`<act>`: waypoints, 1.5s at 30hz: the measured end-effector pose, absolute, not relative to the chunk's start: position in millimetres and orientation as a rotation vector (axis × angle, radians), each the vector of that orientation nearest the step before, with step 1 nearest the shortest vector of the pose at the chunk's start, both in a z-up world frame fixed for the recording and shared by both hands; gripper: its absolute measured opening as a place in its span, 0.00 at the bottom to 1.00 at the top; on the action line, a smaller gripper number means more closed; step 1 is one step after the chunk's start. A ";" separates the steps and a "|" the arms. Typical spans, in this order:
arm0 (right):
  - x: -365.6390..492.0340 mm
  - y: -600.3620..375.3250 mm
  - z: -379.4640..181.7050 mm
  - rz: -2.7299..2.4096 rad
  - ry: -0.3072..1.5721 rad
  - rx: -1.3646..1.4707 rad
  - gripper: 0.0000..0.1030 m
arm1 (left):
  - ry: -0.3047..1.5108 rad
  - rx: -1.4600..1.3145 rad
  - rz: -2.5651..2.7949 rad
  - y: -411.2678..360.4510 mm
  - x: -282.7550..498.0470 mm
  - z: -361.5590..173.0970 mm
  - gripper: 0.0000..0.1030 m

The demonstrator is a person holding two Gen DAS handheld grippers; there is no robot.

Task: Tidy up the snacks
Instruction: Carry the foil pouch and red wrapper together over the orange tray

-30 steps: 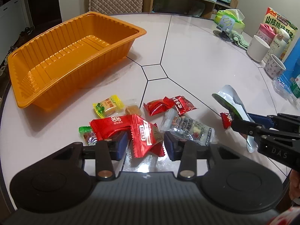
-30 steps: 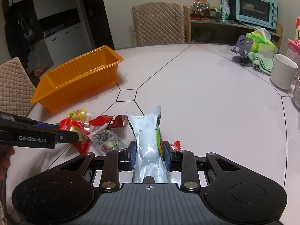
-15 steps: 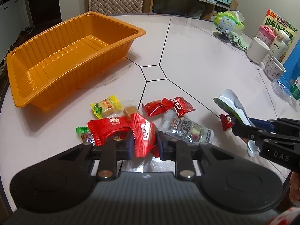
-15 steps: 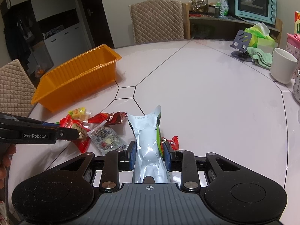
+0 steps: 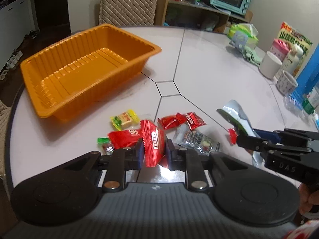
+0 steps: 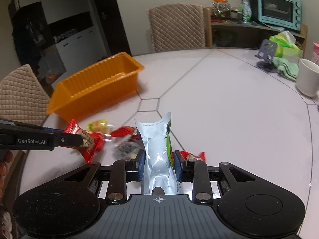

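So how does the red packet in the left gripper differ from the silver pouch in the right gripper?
Colour: the red packet is bright red with printed labels; the silver pouch is plain silver with a green edge.
Size: the red packet is short and crinkled; the silver pouch is longer and reaches well past the fingers.
Both are pinched in shut grippers, left gripper and right gripper, and neither is in the orange tray yet.

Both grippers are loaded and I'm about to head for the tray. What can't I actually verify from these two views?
- Lower end of the silver pouch: right wrist view, hidden behind the right gripper body.
- Small green candy: left wrist view, partly covered by the red packet and the left gripper finger.
- Clear dark-print packet: right wrist view, motion-blurred, print unreadable.
- Orange tray floor: right wrist view, near wall hides most of it.
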State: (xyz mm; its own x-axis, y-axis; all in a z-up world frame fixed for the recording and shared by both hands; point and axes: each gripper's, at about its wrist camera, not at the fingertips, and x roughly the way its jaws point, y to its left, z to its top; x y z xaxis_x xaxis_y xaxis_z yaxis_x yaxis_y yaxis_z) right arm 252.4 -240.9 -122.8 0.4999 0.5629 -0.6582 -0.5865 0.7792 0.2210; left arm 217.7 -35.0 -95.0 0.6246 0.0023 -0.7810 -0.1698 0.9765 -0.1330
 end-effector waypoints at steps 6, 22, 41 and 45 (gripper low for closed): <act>248.7 -216.8 -108.5 0.752 0.766 -0.035 0.29 | 0.861 -0.238 0.124 -14.8 205.8 -73.2 0.19; 267.9 -103.5 -69.7 0.839 0.731 -0.043 0.29 | 0.786 -0.244 0.163 62.4 218.5 -28.3 0.19; 348.8 20.4 -81.0 0.925 0.723 -0.062 0.29 | 0.835 -0.282 0.301 142.3 283.0 -50.8 0.19; 363.8 36.9 -93.4 0.931 0.738 -0.095 0.29 | 0.852 -0.283 0.312 149.6 296.1 -60.1 0.19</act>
State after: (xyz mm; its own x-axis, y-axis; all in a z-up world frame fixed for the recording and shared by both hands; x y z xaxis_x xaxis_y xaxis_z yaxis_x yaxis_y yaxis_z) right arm 363.8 36.9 -93.4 0.3735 0.6948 -0.6146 -0.7569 0.6113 0.2312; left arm 296.1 149.6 -60.1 0.6182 0.1551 -0.7706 -0.3788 0.9178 -0.1192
